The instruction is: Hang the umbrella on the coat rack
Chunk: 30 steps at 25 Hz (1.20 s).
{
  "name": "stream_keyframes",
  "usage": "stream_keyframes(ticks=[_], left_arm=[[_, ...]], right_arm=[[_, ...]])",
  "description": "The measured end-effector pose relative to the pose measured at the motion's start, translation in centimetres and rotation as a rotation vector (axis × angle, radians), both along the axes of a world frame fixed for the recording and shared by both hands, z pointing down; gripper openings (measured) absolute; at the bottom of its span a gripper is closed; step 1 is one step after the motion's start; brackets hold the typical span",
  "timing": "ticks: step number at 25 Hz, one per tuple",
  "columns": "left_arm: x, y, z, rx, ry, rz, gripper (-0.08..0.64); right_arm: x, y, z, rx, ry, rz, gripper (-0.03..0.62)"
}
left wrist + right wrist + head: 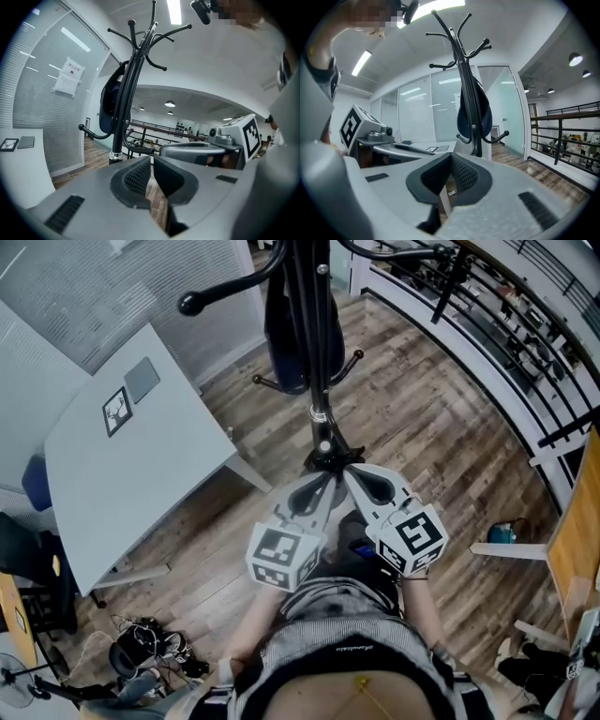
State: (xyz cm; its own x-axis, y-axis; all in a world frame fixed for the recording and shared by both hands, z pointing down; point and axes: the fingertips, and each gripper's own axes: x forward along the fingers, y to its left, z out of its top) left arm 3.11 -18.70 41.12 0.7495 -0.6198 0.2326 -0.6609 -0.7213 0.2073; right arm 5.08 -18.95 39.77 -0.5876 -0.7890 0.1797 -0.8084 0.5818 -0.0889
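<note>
My grey plastic left claw (151,161) and right claw (450,157) are each pressed together on nothing, I reckon because there's nothing left to carry. The dark blue folded fabric umbrella (473,112) hangs on the black metal coat rack (459,65), ahead of and above both tips, clear of them.

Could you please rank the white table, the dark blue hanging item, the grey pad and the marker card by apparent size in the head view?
1. white table
2. dark blue hanging item, nearer the camera
3. grey pad and marker card, too alike to rank
</note>
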Motion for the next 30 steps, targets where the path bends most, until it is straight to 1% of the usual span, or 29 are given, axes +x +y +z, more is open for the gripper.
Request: stream_keyframes(ticks=[6, 13, 19, 26, 30], left_arm=[[0.4, 0.1, -0.9, 0.021, -0.003, 0.011, 0.018], [0.5, -0.1, -3.0, 0.059, 0.007, -0.005, 0.018], [0.2, -0.2, -4.1, 0.121, 0.013, -0.005, 0.017], [0.2, -0.2, -6.0, 0.131, 0.045, -0.016, 0.012], [-0.2, -0.4, -6.3, 0.149, 0.044, -0.038, 0.012]], right_arm=[[0.4, 0.1, -1.1, 0.029, -0.013, 0.012, 0.002], [0.5, 0.3, -2.4, 0.067, -0.007, -0.004, 0.002], [0.3, 0.2, -3.9, 0.102, -0.014, -0.022, 0.002], [0.3, 0.2, -5.3, 0.145, -0.011, -0.035, 0.002], [0.3, 0.2, -5.3, 0.153, 0.007, -0.035, 0.002]])
